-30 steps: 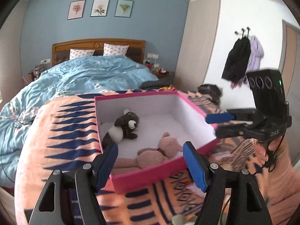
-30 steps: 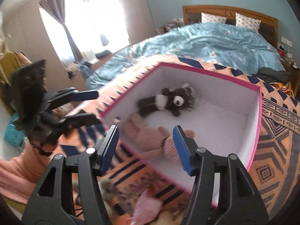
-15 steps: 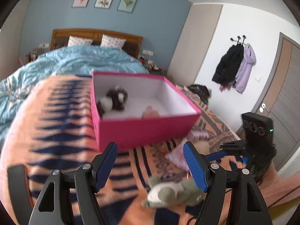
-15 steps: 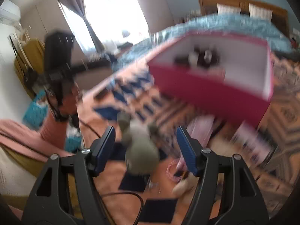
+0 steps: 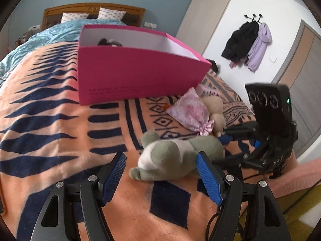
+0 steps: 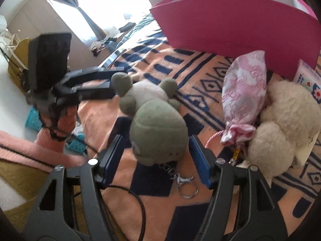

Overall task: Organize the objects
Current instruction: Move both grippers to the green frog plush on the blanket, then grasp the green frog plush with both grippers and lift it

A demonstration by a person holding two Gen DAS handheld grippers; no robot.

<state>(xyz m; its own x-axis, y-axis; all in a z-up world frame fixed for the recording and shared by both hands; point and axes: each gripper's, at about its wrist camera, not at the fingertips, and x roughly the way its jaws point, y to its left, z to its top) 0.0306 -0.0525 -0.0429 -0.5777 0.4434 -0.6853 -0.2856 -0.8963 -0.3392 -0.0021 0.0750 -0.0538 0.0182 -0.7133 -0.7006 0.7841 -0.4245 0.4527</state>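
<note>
A green and white plush toy lies on the orange patterned blanket in front of the pink box. It also shows in the right wrist view, with a keyring at its near end. My left gripper is open, low over the blanket, its fingers on either side of the toy's near end. My right gripper is open with the toy's round green head between its fingers, not closed on it. A dark plush toy peeks over the box wall.
A pink cloth pouch and a cream fluffy plush lie right of the green toy, near the pink box. A flowered white packet lies at the box corner. The blanket's edge is close behind both grippers.
Both grippers have pulled back from over the pink box and dropped low to the blanket. They now straddle the green plush toy from opposite sides.
</note>
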